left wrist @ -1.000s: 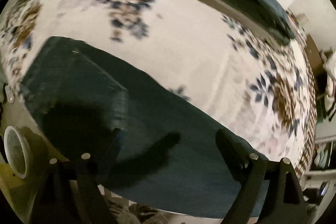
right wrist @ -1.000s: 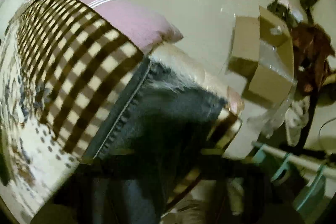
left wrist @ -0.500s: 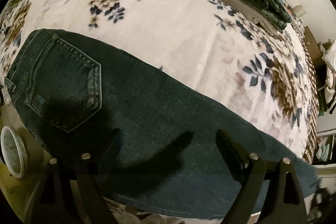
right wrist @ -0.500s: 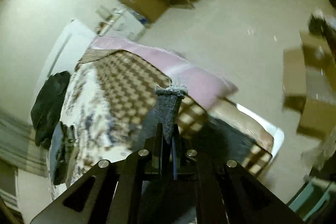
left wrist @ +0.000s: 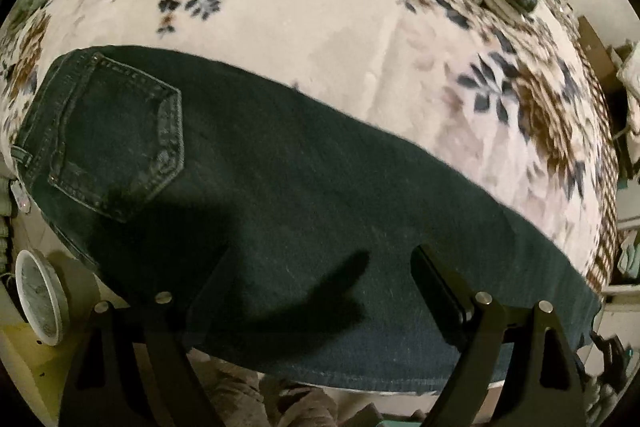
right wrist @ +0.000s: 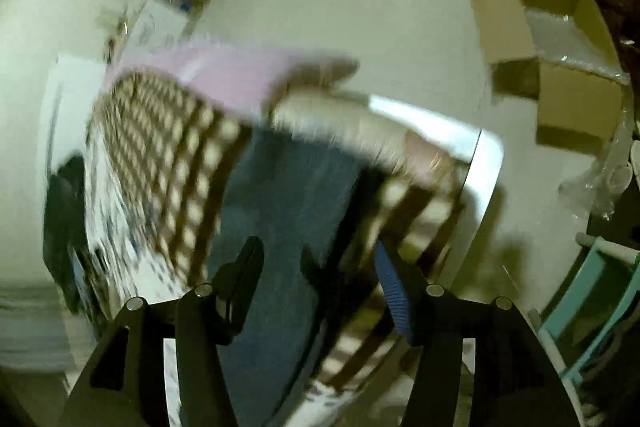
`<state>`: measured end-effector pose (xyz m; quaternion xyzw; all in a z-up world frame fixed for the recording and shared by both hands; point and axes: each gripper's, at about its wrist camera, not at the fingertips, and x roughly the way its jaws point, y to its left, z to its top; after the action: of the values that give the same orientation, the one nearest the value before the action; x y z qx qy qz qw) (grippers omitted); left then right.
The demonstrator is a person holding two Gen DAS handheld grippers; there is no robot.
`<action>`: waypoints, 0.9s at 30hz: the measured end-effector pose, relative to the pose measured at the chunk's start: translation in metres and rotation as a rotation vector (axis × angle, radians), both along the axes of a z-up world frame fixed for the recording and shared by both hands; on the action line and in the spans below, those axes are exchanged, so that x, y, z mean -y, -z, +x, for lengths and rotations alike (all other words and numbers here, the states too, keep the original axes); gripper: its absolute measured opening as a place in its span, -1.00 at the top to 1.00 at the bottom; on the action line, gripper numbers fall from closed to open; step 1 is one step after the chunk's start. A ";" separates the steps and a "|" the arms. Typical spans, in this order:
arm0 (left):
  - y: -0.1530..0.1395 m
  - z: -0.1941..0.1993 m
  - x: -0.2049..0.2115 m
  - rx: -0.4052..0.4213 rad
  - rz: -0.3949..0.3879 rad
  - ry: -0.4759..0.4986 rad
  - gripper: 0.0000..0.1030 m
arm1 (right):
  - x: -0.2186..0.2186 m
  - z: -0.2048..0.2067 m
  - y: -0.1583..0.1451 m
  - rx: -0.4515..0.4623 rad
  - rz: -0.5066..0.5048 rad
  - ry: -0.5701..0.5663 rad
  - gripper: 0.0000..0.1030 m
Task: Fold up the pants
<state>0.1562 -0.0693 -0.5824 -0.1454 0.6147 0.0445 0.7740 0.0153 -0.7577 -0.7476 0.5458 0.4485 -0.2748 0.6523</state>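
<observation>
left tongs [left wrist: 320, 267] spread wide, pointing down | right tongs [right wrist: 316, 267] just opened, gripping nothing

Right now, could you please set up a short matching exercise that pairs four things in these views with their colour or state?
Things:
1. jeans
2. blanket
3. left gripper
4. cardboard box

Colour or state:
A. brown, flaps open, on the floor
B. cream with a floral print
C. jaws wide apart, nothing between them, above the denim
D. dark denim, laid flat with the back pocket up

Pairs: 1-D, 2-B, 3-C, 4-A
</observation>
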 end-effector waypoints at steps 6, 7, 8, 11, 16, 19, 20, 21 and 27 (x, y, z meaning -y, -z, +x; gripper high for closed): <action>0.038 -0.001 -0.001 -0.104 0.023 -0.008 -0.73 | -0.021 0.016 0.014 -0.072 -0.008 -0.041 -0.30; 0.042 0.000 -0.003 -0.105 0.016 -0.009 -0.73 | -0.021 0.015 0.013 -0.044 -0.011 -0.025 -0.28; 0.043 0.000 -0.003 -0.101 0.017 -0.004 -0.74 | -0.021 0.014 0.010 -0.009 -0.014 -0.016 -0.22; 0.047 0.003 0.000 -0.094 0.010 0.032 -0.96 | -0.020 0.020 0.007 0.072 -0.019 -0.033 0.18; 0.044 0.003 -0.001 -0.106 -0.016 0.032 -0.99 | -0.019 0.028 0.010 -0.056 -0.056 -0.078 0.75; 0.028 -0.001 -0.019 -0.109 -0.067 -0.073 -0.99 | -0.018 0.027 0.004 -0.117 -0.066 -0.074 0.76; 0.022 -0.004 -0.027 -0.105 -0.081 -0.103 -0.99 | -0.020 0.029 0.000 -0.154 -0.081 -0.090 0.74; 0.015 -0.007 -0.036 -0.099 -0.091 -0.131 -0.99 | -0.023 0.033 -0.006 -0.200 -0.104 -0.110 0.55; -0.013 -0.015 -0.076 -0.110 -0.050 -0.211 -0.99 | -0.090 0.071 -0.081 -0.263 -0.146 -0.348 0.12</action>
<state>0.1416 0.0069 -0.5696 -0.2260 0.6383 0.1182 0.7263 0.0862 -0.6677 -0.6665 0.3711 0.5957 -0.2589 0.6636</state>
